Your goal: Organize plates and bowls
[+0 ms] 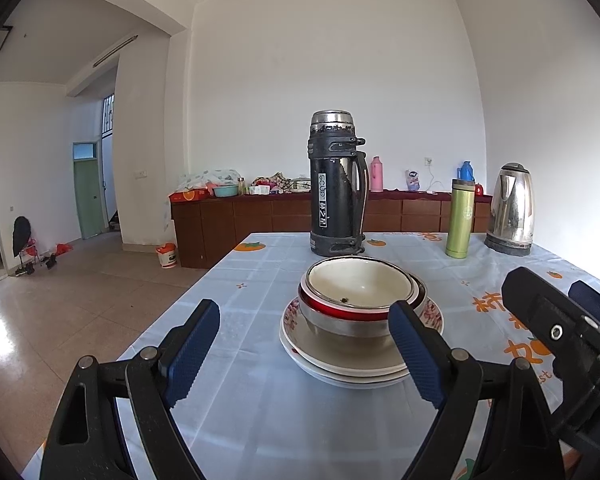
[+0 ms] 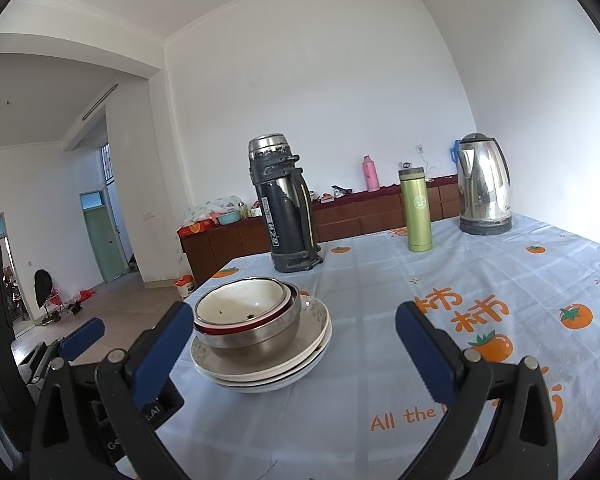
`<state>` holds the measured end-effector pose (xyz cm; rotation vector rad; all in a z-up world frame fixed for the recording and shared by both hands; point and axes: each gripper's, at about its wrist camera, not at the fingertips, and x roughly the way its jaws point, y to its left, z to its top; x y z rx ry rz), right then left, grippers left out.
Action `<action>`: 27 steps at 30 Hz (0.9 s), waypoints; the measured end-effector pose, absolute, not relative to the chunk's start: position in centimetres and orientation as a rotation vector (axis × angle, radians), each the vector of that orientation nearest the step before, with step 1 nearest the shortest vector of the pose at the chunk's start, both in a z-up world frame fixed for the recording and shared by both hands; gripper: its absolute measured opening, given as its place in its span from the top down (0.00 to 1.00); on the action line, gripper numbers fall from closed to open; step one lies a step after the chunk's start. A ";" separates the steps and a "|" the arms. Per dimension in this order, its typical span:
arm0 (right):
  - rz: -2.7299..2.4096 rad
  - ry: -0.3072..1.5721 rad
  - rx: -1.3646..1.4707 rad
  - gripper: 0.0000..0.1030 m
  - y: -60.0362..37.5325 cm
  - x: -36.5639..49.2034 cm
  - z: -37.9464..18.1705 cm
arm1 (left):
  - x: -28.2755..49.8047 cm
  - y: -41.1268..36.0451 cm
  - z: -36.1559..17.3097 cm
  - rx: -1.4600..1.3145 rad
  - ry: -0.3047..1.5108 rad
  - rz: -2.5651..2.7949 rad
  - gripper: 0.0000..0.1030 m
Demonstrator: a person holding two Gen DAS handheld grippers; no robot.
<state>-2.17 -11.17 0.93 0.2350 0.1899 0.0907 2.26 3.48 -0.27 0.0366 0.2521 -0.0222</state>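
Note:
A stack of white plates (image 1: 352, 364) sits on the table with a steel bowl (image 1: 340, 322) on it; a red-rimmed bowl and a cream bowl (image 1: 358, 282) nest inside. The same stack (image 2: 260, 364) shows in the right wrist view, with the cream bowl (image 2: 240, 300) on top. My left gripper (image 1: 304, 352) is open and empty, its fingers just short of the stack on either side. My right gripper (image 2: 296, 348) is open and empty, to the right of the stack; its left finger (image 2: 162, 354) is beside the plates. The right gripper (image 1: 560, 332) also shows in the left wrist view.
A black thermos (image 1: 338, 184), a green flask (image 1: 460, 218) and a steel kettle (image 1: 510, 210) stand behind the stack on the blue tablecloth (image 1: 260, 420). The table's left edge drops to a tiled floor. A wooden sideboard (image 1: 236, 220) lines the far wall.

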 end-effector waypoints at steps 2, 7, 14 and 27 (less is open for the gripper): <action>0.090 0.191 0.235 0.00 -11.2 -2.2 0.9 | 2.3 3.5 -0.3 0.036 0.253 -0.021 0.15; 0.091 0.188 0.236 0.00 -11.3 -2.1 0.9 | 2.3 3.5 -0.3 0.037 0.253 -0.021 0.15; 0.090 0.191 0.234 0.00 -11.3 -2.1 1.0 | 2.4 3.5 -0.3 0.038 0.256 -0.019 0.15; 0.090 0.191 0.238 0.00 -11.4 -2.1 1.1 | 2.7 3.8 -0.3 0.012 0.274 -0.004 0.15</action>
